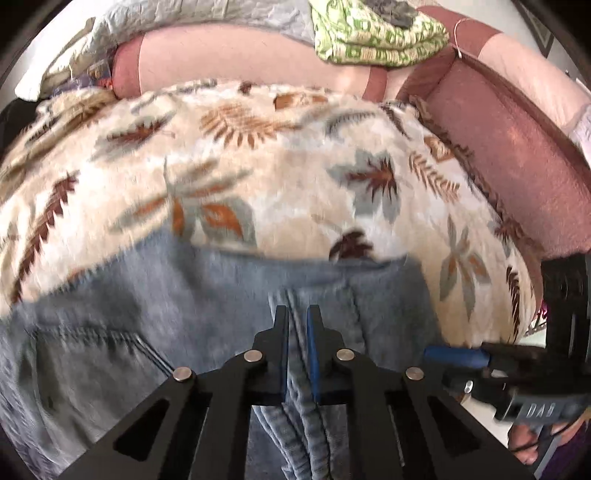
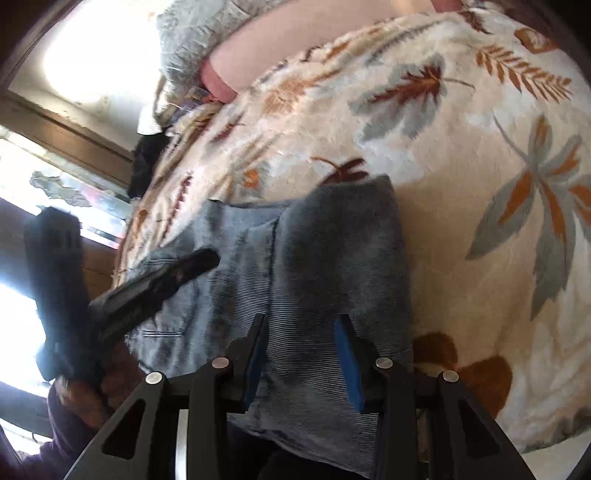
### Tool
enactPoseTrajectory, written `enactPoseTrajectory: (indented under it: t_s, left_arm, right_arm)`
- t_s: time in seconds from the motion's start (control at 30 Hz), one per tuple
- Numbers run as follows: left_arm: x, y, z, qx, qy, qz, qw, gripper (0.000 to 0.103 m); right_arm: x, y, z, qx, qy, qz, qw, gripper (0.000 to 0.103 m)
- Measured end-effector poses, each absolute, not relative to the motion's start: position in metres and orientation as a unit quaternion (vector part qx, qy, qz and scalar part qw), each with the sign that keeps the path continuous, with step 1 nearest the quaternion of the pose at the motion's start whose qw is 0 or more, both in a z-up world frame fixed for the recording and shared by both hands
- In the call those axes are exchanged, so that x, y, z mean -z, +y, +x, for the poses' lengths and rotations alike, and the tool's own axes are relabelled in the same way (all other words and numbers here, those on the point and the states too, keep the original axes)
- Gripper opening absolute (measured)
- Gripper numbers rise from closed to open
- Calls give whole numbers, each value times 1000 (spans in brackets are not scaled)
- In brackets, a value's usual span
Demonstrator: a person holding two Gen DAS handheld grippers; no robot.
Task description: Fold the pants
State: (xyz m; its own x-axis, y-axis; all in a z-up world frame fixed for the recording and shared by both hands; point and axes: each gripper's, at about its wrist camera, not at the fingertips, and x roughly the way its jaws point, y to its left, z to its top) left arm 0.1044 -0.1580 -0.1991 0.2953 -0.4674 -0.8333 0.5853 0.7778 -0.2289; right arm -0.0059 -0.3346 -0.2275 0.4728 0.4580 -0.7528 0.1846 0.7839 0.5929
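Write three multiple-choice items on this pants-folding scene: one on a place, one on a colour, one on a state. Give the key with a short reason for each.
1. Where do the pants lie?
A. On a leaf-patterned blanket
B. On a bare wooden floor
C. Inside a basket

2. What colour is the folded cloth on the pink sofa back?
A. Solid black
B. Green and white
C. Plain red

3. How does the left gripper stand?
A. Wide open above the blanket
B. Shut on a bunched fold of the pants
C. Shut on a pillow

Key:
1 A, the blue denim rests on the cream blanket with brown and grey leaves.
2 B, a green pattern on a pale ground shows at the top of the left wrist view.
3 B, the blue pads press a denim ridge between them.
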Motion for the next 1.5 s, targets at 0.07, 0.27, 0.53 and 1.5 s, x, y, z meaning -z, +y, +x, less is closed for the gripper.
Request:
enactPoseTrajectory:
  t_s: [0.07,0.27,0.53,1.5]
  left_arm:
    - [184,-153,100,340,489,53,801,10]
    - [194,-119,84,289,511,49,808,10]
    - [229,-96,63,245,526,78,811,12]
    - [203,209,58,124,442,-202,865,85]
  right_arm:
    - [223,-331,-5,-97,506,312,799,41]
    - [227,-314,1,-119,517,304,792,41]
    - [249,-279,11,-139,571,264,765,42]
    - [181,-148,-16,-243,488,211,812,54]
